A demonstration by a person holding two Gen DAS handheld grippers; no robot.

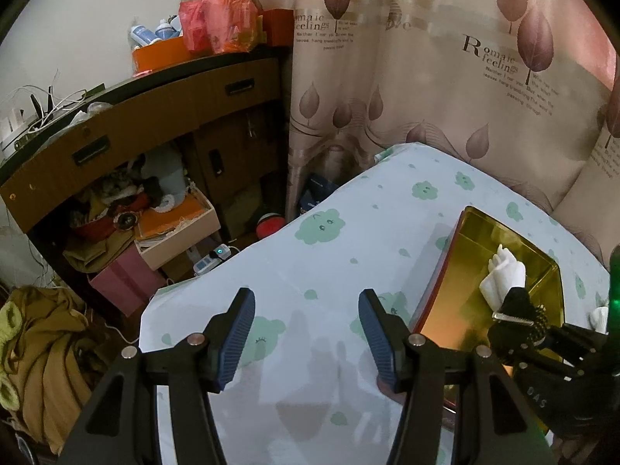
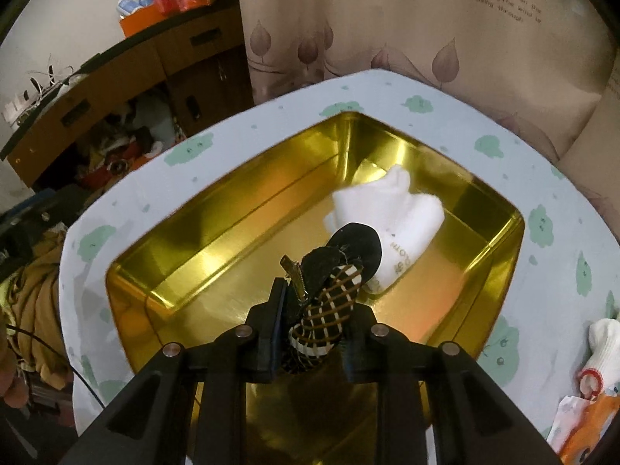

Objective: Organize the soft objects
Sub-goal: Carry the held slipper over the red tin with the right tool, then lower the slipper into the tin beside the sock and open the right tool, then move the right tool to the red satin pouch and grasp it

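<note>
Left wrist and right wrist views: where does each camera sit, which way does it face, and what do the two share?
Left wrist: sits behind the open, empty left gripper, angled down over the bedsheet; the right gripper shows at right.
Right wrist: sits behind the right gripper, shut on a dark patterned sock, looking down into the gold tin.
Shared: tin, white sock, dark sock, bedsheet, curtain.

Glossy gold metal tin (image 2: 217, 255); soft white knit sock (image 2: 403, 209); matt printed cotton sheet (image 1: 310, 255)

Open left hand-held gripper (image 1: 306, 333) above bedsheet (image 1: 348, 232), gold tin (image 1: 476, 240) right
</note>
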